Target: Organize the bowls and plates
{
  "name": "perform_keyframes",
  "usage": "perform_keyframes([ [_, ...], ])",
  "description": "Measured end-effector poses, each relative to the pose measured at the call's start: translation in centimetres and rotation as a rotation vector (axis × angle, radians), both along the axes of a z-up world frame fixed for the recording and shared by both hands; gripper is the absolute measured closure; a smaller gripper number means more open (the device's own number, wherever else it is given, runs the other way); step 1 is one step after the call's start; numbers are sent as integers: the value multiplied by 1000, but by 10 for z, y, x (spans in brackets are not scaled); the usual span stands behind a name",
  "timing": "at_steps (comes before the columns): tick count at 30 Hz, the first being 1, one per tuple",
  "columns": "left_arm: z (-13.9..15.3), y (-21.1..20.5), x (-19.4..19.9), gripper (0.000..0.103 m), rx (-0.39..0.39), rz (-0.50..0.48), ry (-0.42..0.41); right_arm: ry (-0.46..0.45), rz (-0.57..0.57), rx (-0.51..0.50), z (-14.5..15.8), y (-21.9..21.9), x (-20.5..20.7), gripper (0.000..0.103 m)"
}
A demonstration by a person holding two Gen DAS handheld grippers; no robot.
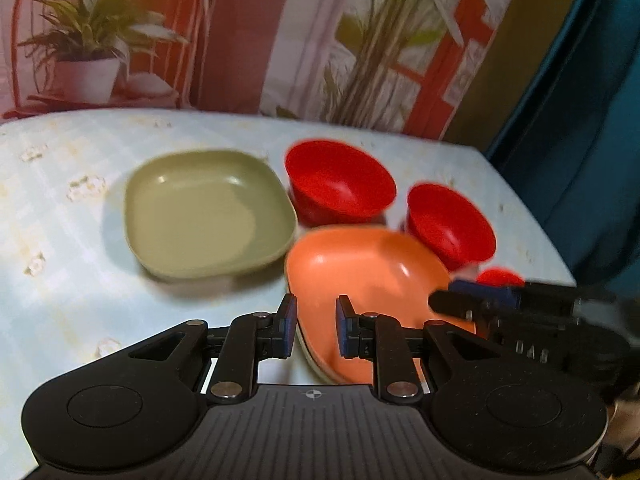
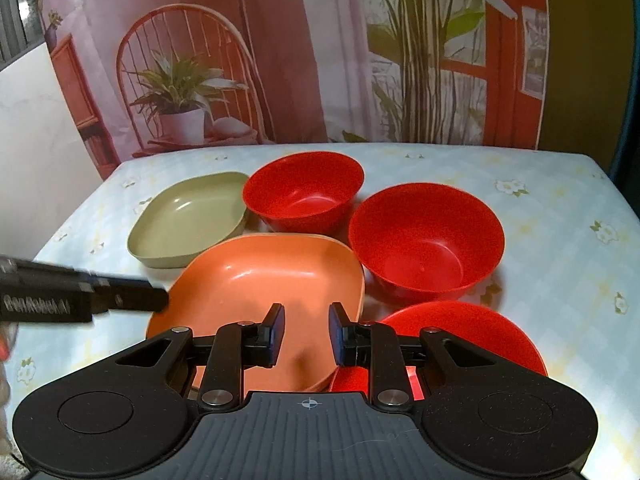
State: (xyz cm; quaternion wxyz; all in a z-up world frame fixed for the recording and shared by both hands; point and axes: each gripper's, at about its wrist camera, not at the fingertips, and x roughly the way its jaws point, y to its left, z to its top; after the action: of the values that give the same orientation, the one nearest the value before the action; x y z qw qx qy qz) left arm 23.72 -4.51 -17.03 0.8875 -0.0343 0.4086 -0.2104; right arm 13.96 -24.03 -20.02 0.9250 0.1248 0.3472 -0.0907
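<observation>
Three round red plastic bowls sit loose on the pale flowered tabletop (image 2: 560, 208): a far bowl (image 2: 304, 194), a middle bowl (image 2: 426, 240) and a near bowl (image 2: 472, 332) partly under the right gripper (image 2: 306, 330). A square olive-green plastic plate (image 2: 188, 220) lies apart at the back left, and a square orange plastic plate (image 2: 272, 280) lies nearest, seemingly on a paler plate beneath. Both tools have their jaws parted and holding nothing; the left gripper (image 1: 316, 326) hovers at the orange plate's left rim. Closing on that sloped, slick rim could, I'd guess, tip the plate or shove it into the bowls just beside it
</observation>
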Motion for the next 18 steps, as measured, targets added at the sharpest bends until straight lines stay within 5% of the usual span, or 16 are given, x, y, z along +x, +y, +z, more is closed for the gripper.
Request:
perform_keyframes([
  [18,20,62,41,81,48,153,-63,-20,114,-40,18,22,46,78],
])
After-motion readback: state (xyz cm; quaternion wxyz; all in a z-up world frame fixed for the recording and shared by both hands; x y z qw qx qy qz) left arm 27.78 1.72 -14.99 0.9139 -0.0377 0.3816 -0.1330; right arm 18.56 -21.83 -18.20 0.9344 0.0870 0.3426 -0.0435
